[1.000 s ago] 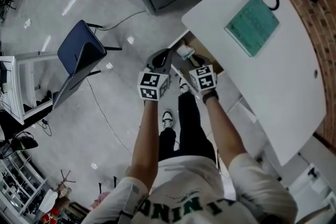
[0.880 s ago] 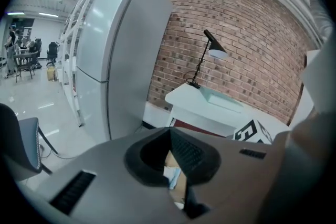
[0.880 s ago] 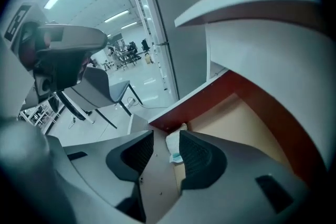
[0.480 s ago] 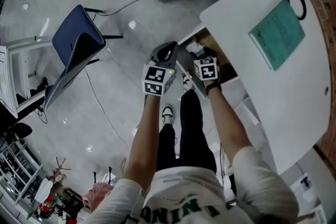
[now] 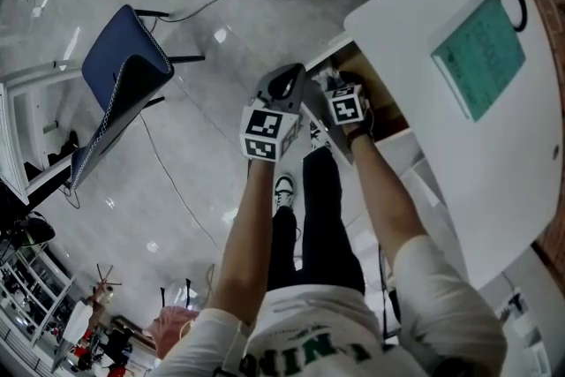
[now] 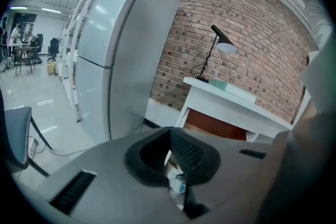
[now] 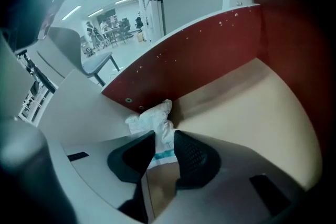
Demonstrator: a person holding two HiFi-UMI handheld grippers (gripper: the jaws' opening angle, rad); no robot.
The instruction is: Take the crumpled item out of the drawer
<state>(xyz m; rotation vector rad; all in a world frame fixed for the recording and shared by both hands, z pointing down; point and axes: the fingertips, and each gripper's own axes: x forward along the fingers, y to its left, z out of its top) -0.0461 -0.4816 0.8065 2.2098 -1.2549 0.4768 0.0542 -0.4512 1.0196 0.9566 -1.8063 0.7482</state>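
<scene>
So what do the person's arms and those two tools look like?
The left tool and right tool are smooth grey plastic with dark textured pads; each carries a white cube printed with black square markers. The arms come out of short white sleeves on a shirt with green lettering. The right tool's jaws are closing on a crumpled white item.

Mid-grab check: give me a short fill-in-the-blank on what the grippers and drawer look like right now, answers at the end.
1. The right gripper, its jaws closing, has the white ____ between them.
2. That item sits inside the open ____ under the white desk.
3. The left gripper holds nothing; its jaws are ____.
4. The wall behind the desk is made of ____.

Missing words: crumpled item; drawer; shut; brick.
</scene>
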